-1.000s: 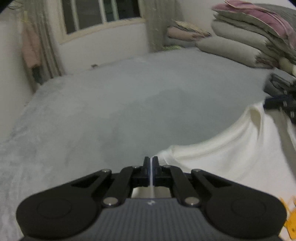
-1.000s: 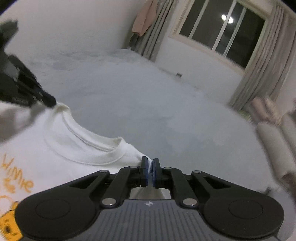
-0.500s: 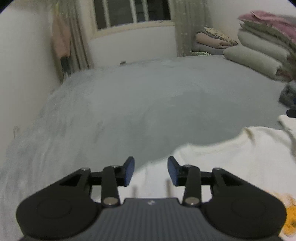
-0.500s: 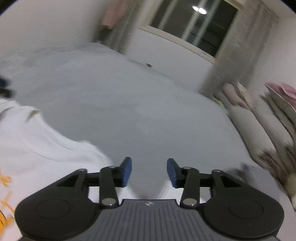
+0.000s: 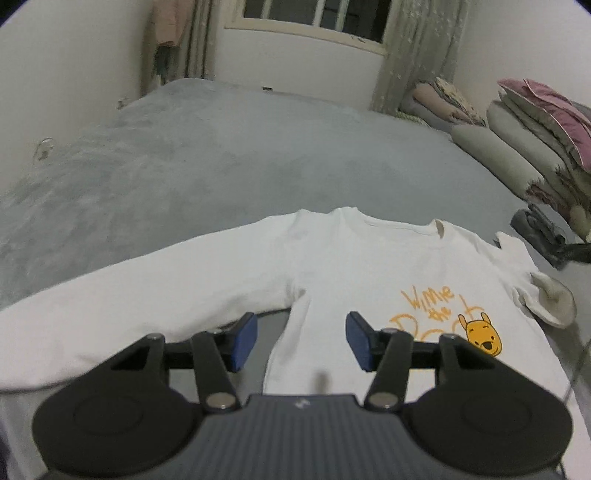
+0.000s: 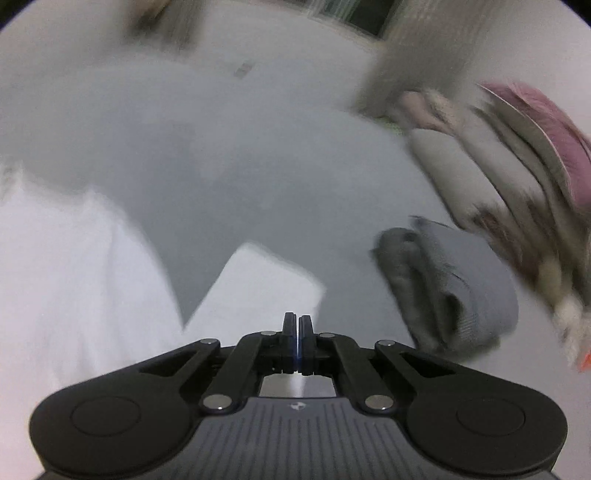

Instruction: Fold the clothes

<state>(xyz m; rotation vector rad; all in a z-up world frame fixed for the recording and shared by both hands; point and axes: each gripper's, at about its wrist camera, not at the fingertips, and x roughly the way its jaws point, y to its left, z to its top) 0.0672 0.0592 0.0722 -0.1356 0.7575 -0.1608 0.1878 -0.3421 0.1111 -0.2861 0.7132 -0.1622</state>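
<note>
A grey bed (image 5: 229, 166) carries the white sweatshirt (image 5: 332, 266), spread flat with its print up. The left gripper (image 5: 301, 338) hovers over it, jaws just widened, holding nothing. The right gripper (image 6: 298, 325) is closed and empty above a sleeve.

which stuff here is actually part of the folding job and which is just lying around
In the job:
white Winnie the Pooh sweatshirt
left gripper, open
right gripper, shut

Lying about:
folded grey garment
stacked bedding
pink garment hanging by the window
</note>
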